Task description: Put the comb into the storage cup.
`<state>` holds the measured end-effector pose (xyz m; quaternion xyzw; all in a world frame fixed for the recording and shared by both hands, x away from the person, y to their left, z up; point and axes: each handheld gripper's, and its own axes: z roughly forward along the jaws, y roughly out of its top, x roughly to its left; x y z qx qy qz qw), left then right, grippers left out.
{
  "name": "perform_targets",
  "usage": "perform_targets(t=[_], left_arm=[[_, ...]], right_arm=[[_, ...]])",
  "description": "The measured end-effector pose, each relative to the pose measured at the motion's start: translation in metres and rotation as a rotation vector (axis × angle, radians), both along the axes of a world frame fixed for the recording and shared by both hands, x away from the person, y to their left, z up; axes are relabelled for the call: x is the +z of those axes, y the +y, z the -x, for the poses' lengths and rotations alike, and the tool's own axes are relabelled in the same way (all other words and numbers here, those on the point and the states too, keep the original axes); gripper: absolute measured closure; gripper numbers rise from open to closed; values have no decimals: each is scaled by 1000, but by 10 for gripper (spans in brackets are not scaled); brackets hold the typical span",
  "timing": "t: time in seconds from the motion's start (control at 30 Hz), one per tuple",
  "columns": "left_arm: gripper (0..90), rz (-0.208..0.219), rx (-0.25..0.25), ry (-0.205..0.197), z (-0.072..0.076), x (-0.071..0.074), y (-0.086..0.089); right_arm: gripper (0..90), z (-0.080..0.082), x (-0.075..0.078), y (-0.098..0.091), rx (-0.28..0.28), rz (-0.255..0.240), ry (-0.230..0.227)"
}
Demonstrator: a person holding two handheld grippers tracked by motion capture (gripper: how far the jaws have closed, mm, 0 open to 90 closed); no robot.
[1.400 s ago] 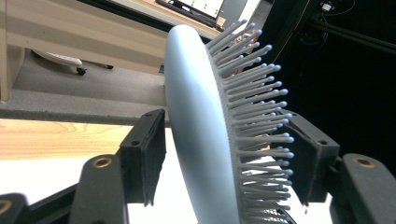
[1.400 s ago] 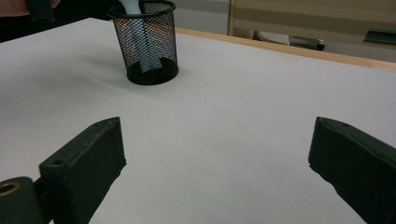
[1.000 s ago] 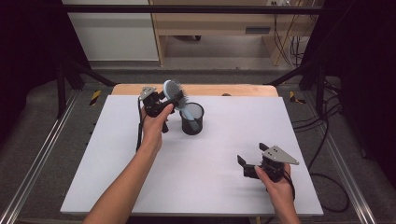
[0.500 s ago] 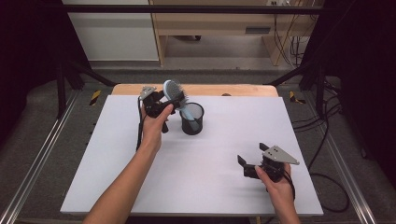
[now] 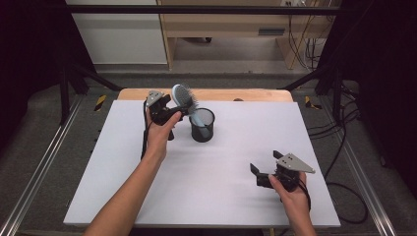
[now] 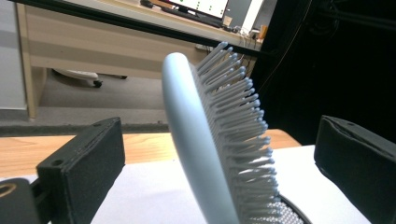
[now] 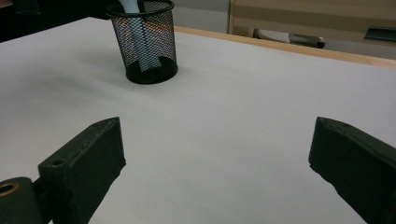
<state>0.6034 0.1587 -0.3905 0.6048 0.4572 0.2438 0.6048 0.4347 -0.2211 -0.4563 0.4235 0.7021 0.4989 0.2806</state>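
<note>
A pale blue hairbrush (image 5: pixel 183 97) stands handle-down in a black mesh cup (image 5: pixel 202 125) at the back of the white table, its bristled head leaning out to the left. My left gripper (image 5: pixel 176 105) is at the brush head. In the left gripper view the brush (image 6: pixel 196 140) rises between the two jaws with a gap on each side. Those jaws have just been opening, and the left gripper (image 6: pixel 224 140) is open. My right gripper (image 5: pixel 264 164) rests open at the front right with nothing between its jaws. The right gripper (image 7: pixel 217 154) faces the cup (image 7: pixel 145 42).
The white table top (image 5: pixel 221 196) lies bare between the cup and the right gripper. A wooden strip (image 5: pixel 246 95) runs along its far edge. Metal rails (image 5: pixel 44 162) flank the table, and cables (image 5: pixel 344 147) trail on the floor to the right.
The left gripper's jaws have spread apart off the brush head. The brush still leans in the cup. The right hand has not moved.
</note>
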Motion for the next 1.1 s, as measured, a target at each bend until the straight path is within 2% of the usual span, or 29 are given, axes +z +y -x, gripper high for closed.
perform_targets(t=[0.23,0.37,0.57,0.87,1.1], left_arm=[[19,-15,9,1,5,1,9],[19,-49,17,-11,8,2,11],[19,-109,0,-31,15,6,9],[19,-167,-17,-56,27,7,11],[17,-233,-42,-101,39,8,14]], right_arm=[[36,-1,0,2,4,2,3],[36,-1,-1,2,3,4,5],[35,-1,0,2,2,1,11],[35,-1,1,0,-3,-1,11],[35,-1,0,1,1,6,12]])
